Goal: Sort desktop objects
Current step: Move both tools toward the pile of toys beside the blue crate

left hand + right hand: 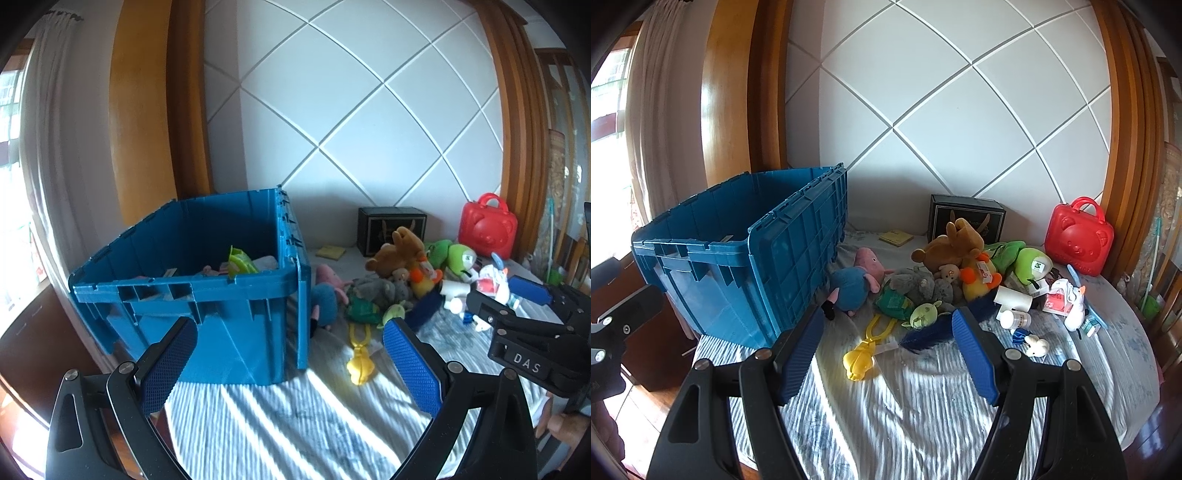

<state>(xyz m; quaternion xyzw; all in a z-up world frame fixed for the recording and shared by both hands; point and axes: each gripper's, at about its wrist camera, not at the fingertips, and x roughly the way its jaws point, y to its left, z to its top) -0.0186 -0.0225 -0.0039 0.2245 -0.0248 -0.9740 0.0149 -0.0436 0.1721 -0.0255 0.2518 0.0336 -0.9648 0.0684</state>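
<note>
Striped bedcover, quilted white wall | yellow plastic clacker toy (862, 350) lies just ahead between my right gripper (886, 354) jaws, handle pointing away | both grippers empty, left gripper (288, 365) widest | deep blue plastic crate (192, 295) left.

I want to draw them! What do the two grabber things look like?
Both are black, with two long fingers. The left gripper and right gripper have bumpy blue pads and round silver screws. White letters "DAS" mark the right one.
</note>
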